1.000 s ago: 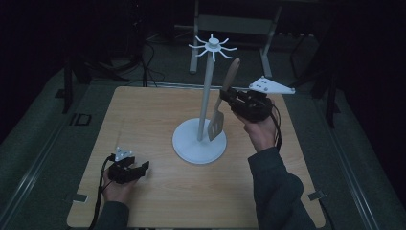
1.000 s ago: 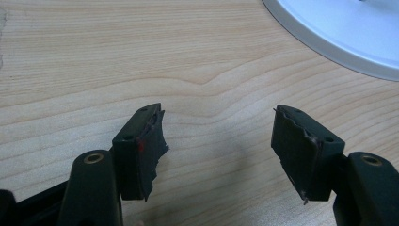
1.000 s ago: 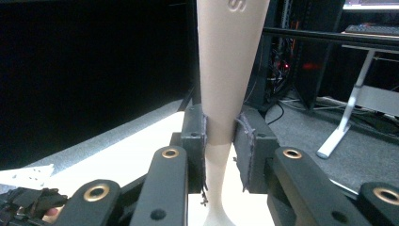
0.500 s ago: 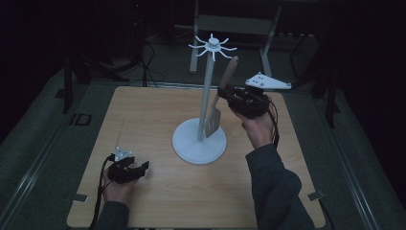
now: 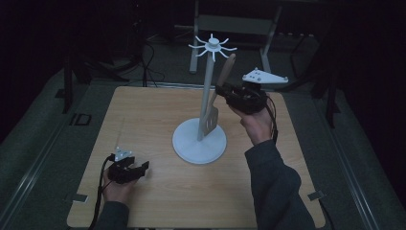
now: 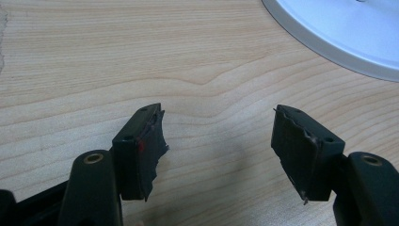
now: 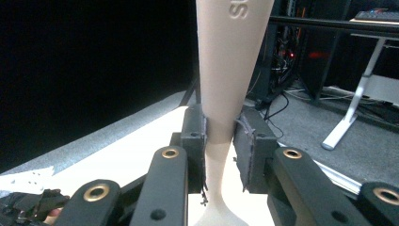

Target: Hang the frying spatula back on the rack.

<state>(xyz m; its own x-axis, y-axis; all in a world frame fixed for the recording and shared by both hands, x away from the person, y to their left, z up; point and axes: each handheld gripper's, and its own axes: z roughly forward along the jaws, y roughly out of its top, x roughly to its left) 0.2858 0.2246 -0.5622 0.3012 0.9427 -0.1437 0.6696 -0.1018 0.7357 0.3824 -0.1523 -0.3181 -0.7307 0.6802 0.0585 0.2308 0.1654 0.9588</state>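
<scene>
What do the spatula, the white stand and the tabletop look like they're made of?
Spatula: probably matte plastic or silicone; the beige handle looks smooth, with moulded raised letters in the right gripper view.
Stand: white with a smooth, faintly glossy base, plastic or painted metal; the look leaves it open.
Table: light wood or wood-look laminate, with clear grain lines in the left gripper view.

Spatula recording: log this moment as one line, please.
right gripper: shut on spatula, lifted beside rack pole | left gripper: open, empty, low over table
</scene>
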